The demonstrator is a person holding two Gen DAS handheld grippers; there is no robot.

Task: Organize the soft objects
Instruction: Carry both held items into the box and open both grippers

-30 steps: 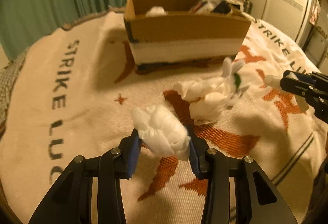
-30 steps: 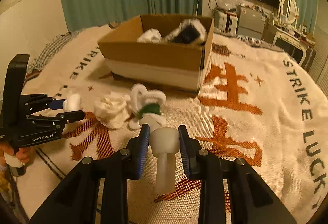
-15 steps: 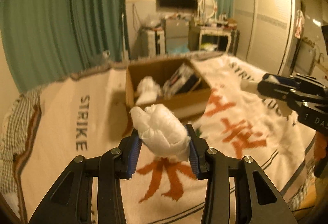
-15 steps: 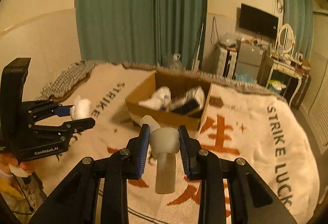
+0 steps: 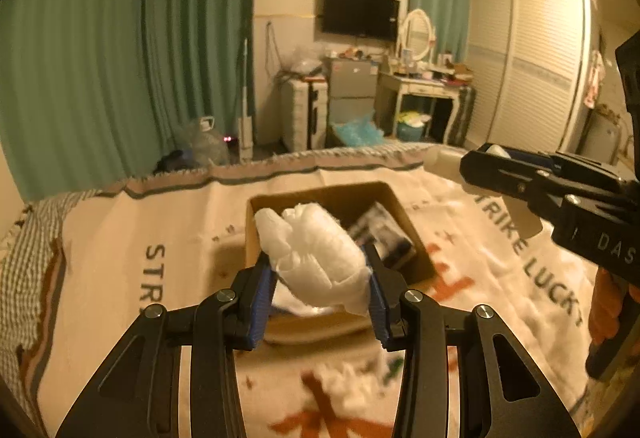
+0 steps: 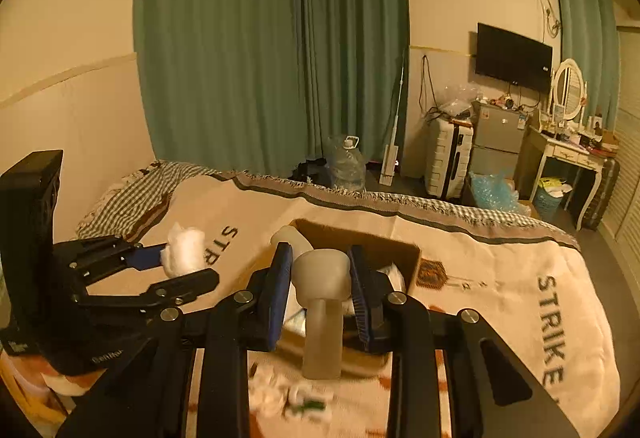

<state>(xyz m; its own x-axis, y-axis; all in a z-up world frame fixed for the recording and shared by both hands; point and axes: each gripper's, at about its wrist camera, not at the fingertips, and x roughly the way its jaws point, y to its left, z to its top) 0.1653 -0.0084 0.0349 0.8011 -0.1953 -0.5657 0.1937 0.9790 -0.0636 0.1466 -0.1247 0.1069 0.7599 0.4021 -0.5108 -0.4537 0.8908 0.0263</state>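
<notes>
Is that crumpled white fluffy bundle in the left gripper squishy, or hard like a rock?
Probably squishy: the crumpled white fluffy bundle bulges out above the left gripper where the blue pads pinch it. It looks light, likely tissue or cloth. Dropped into the brown cardboard box, it should flop, not roll.

left claw (image 5: 318, 290): raised, clamped, loaded | right claw (image 6: 320, 288): raised, clamped, loaded
</notes>
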